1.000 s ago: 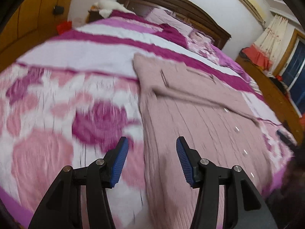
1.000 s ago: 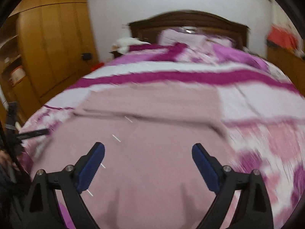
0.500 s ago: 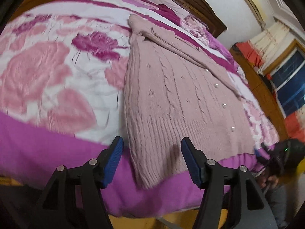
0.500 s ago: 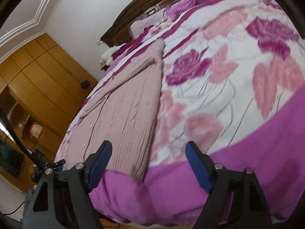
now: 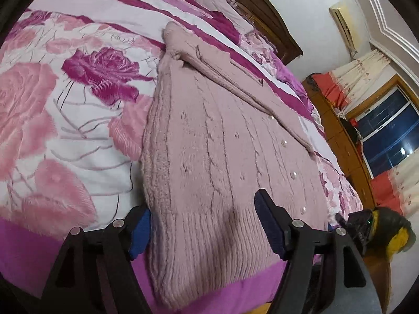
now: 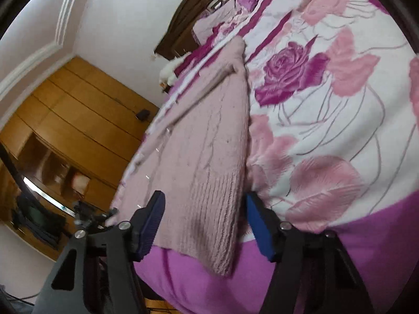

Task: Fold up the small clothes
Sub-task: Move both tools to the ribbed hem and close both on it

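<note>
A pale pink cable-knit cardigan (image 5: 222, 141) with pearl buttons lies flat on the bed, its sleeves folded across the top and its ribbed hem hanging over the near edge. It also shows in the right wrist view (image 6: 209, 144). My left gripper (image 5: 207, 227) is open, its blue pads (image 5: 269, 225) straddling the hem's left corner. My right gripper (image 6: 204, 222) is open, its blue pads (image 6: 258, 225) straddling the hem's right corner.
The bed has a pink and magenta rose-print cover (image 5: 65, 99) with a magenta border (image 6: 340, 256). A dark wooden headboard (image 5: 248, 2) stands at the far end. A wooden wardrobe (image 6: 78, 120) is on one side, a window with curtains (image 5: 387, 130) on the other.
Both grippers have dropped and moved in to the bed's near edge. Their open jaws now sit around the two corners of the cardigan's hem.
</note>
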Motion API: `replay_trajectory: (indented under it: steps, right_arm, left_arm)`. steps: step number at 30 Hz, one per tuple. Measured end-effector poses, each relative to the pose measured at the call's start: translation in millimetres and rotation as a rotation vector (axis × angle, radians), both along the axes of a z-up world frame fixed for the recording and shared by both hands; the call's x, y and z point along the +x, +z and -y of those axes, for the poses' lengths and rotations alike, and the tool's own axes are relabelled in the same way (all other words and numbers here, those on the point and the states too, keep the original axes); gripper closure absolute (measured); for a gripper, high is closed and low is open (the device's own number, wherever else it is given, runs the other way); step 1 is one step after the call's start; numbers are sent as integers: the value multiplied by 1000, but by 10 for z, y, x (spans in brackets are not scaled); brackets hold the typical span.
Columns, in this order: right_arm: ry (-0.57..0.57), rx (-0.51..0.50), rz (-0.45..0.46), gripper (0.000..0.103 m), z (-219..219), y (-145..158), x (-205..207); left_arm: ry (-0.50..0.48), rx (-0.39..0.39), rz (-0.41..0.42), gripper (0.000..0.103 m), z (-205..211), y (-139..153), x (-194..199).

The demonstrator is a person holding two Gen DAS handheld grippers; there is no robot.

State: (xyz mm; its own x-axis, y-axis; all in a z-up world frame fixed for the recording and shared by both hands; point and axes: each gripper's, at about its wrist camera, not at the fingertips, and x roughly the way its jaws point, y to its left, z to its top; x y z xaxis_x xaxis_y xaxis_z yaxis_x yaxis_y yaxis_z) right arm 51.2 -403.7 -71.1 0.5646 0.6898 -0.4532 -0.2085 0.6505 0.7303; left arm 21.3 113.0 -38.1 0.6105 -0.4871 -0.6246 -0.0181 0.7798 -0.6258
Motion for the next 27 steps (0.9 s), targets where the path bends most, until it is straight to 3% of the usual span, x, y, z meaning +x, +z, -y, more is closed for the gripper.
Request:
replay_trajectory:
  steps: [4,8,10,12,14,17,18,19,21,27]
  right_arm:
    - [66,56,-32,44,-126,-91,-172]
    - [77,22,-24,46,-212,-104,-187]
    - [59,48,-40,53,-209,-132,-132]
    - [46,35,-55,77,-206,-159,-101]
    - [40,0,-71,92,-238,-194,-104]
    - [32,-9,-66,95,-236,-202,-140]
    - [29,-9,-64,95,-239,-207,-152]
    - [27,-11,-59,95,-239,-203,-165]
    - [34,-19,-40,96,-220,-172,-230]
    - [39,0,61,97,-208,105,-368]
  left_arm:
    - [-33,-96,-33,54,16,-73,-306]
    - [-36,-70,-36,54,60,-92,-422]
    - [-30,-86,-47,55,40,-124,-327]
    - [-27,-86,-40,55,36,-116,-301]
    - [-22,-73,-36,59,28,-111,-347]
    - [-2,-33,-43,76,23,-125,-392]
    - [17,-11,-57,96,0,-139,-394]
    - [38,2,-70,103,-37,-165,-410]
    - [52,-56,-82,103,-105,-206,-411]
    - [33,-31,-11,103,-59,1,-464]
